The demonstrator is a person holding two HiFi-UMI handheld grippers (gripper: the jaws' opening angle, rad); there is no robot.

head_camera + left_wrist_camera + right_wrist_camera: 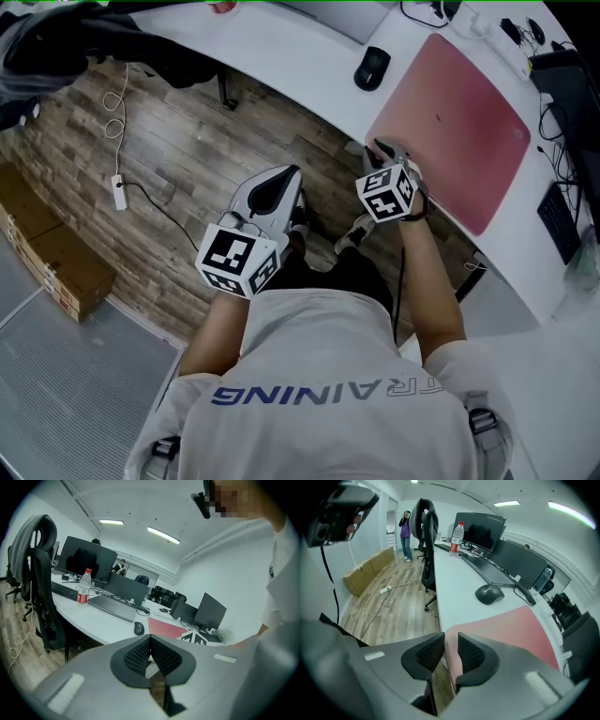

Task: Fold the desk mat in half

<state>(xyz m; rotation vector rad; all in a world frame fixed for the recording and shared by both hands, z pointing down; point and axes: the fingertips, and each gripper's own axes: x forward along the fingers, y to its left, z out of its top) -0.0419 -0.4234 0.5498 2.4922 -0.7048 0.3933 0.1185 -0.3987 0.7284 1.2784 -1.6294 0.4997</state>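
The pink desk mat [450,131] lies flat on the white curved desk [281,47], at its near right. My right gripper [384,150] is at the mat's near left corner. In the right gripper view that corner of the mat [511,630] sits between the jaws of my right gripper [451,644], which stand a little apart with a gap still showing. My left gripper [281,183] hangs over the floor in front of the desk, away from the mat. Seen in its own view, the left gripper [150,641] is shut with nothing in it, and the mat [164,629] lies beyond.
A black mouse [372,67] sits on the desk just left of the mat. A keyboard [560,220] and cables lie to the mat's right. A black chair [112,42] stands at the far left, with cardboard boxes [56,262] and a power strip [119,191] on the wooden floor.
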